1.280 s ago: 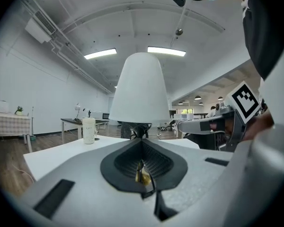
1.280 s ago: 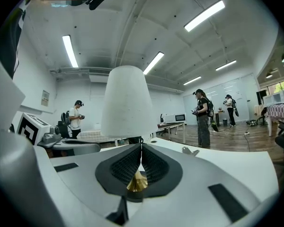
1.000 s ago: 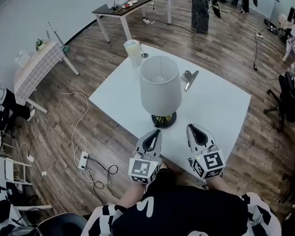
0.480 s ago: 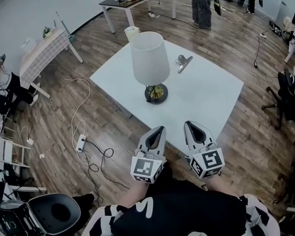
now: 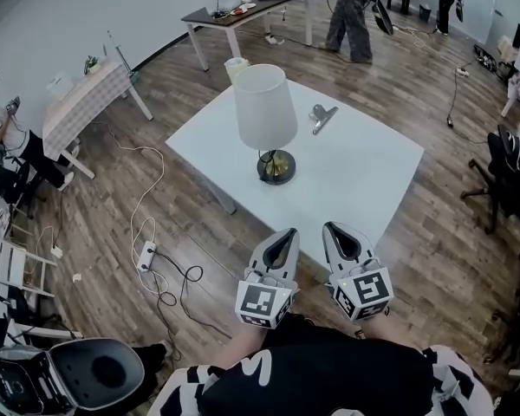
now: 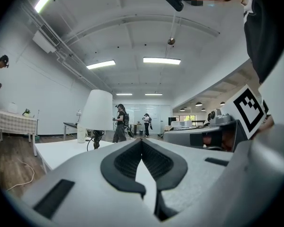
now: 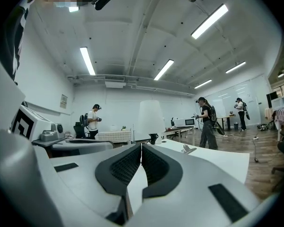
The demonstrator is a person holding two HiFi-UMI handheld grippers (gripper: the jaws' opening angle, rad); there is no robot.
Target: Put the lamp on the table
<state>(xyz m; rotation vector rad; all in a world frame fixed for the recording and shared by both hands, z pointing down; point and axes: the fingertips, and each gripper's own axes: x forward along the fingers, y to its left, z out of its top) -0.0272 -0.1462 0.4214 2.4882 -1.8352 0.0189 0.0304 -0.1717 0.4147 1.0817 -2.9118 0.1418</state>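
Lamp (image 5: 266,120) is standing upright on the surface (image 5: 364,180), so placement is looking done, with left gripper (image 5: 286,235) and right gripper (image 5: 334,230) both closed, empty and apart from it.

Your lamp (image 5: 264,111) wears a pale grey-white shade over a brass-and-black base, on the white bench (image 5: 364,180). Your left gripper (image 5: 287,234) and right gripper (image 5: 334,230) are light grey, black inside the jaws, with black-and-white square markers. At one o'clock from the lamp, a silver clip (image 5: 322,115). The floor (image 5: 182,232) is brown wood planking. At ten o'clock, a grey-checked side table (image 5: 87,102).
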